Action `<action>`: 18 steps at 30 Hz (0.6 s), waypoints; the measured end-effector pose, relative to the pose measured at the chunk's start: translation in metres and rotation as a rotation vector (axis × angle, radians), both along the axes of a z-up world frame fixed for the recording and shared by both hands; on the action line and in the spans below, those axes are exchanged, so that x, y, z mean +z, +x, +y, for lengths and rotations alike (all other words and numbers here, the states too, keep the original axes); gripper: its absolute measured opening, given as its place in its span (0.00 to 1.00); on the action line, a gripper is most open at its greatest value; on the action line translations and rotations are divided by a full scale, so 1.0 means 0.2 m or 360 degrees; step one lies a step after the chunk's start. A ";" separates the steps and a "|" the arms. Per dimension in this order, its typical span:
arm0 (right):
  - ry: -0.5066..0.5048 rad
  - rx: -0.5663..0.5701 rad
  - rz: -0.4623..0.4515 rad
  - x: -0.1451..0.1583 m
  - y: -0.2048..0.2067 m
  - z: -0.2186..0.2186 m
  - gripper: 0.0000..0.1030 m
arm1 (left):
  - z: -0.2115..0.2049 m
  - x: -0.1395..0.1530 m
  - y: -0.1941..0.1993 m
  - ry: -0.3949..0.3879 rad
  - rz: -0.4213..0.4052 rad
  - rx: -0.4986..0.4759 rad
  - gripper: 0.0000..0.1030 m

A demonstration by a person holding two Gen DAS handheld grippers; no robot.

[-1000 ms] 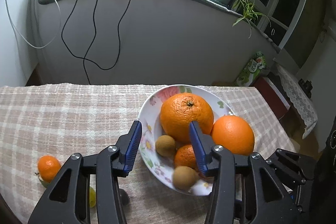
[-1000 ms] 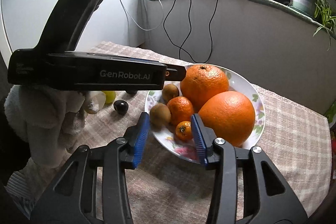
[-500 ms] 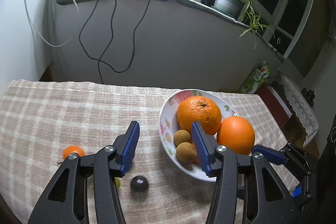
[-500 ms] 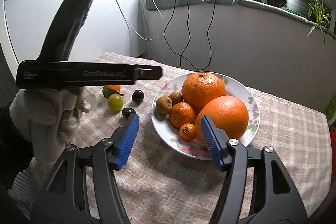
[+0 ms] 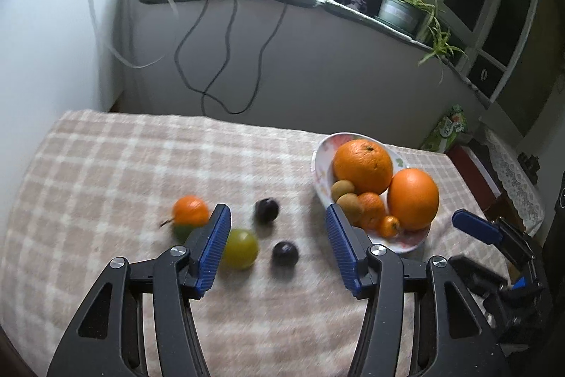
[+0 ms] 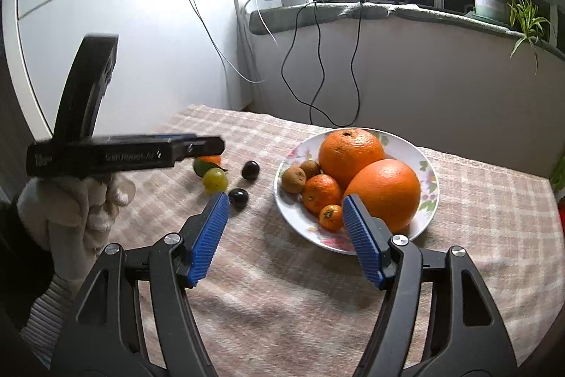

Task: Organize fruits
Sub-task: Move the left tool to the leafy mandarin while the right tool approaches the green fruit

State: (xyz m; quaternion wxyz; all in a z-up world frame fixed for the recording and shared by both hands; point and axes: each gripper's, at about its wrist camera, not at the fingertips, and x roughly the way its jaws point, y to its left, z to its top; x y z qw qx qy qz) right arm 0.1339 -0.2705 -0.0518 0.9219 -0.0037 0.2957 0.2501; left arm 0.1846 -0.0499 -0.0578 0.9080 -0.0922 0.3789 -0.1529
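Loose fruit on the checked tablecloth (image 5: 106, 165), left of the floral plate (image 6: 429, 166): mandarin (image 5: 190, 210), green grape (image 5: 241, 248), two dark plums (image 5: 267, 209) (image 5: 285, 254). Plate near the table's right edge holds two big oranges (image 6: 351, 152) (image 6: 386, 188), kiwis, small citrus. Left gripper (image 5: 278, 237) has just been opening, jaws empty, above the grape and plums. Right gripper (image 6: 285, 228) stands wide open, empty, by the plate's near rim.

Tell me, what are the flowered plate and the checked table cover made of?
The plate looks like glazed ceramic, or possibly melamine: a glossy white surface with printed flowers and a thin, smooth rim. The table cover seems to be a soft woven or fleecy fabric, matte and slightly fuzzy, with a beige-and-white check that wrinkles gently near the front.
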 end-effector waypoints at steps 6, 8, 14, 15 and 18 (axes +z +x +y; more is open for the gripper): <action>0.0027 0.0041 0.0049 0.01 -0.02 0.03 0.79 | 0.16 -0.04 -0.13 -0.0009 0.0010 0.0131 0.53; 0.0011 0.0065 0.0085 0.00 -0.02 0.05 0.79 | 0.22 -0.05 -0.17 -0.0010 0.0011 0.0159 0.53; -0.0010 0.0110 0.0127 -0.04 -0.02 0.13 0.79 | 0.32 -0.10 -0.21 -0.0027 0.0037 0.0198 0.42; -0.0010 0.0124 0.0132 -0.04 -0.02 0.15 0.79 | 0.33 -0.11 -0.21 -0.0034 0.0038 0.0201 0.41; -0.0029 0.0171 0.0130 -0.06 -0.01 0.22 0.74 | 0.35 -0.11 -0.20 -0.0063 0.0043 0.0200 0.38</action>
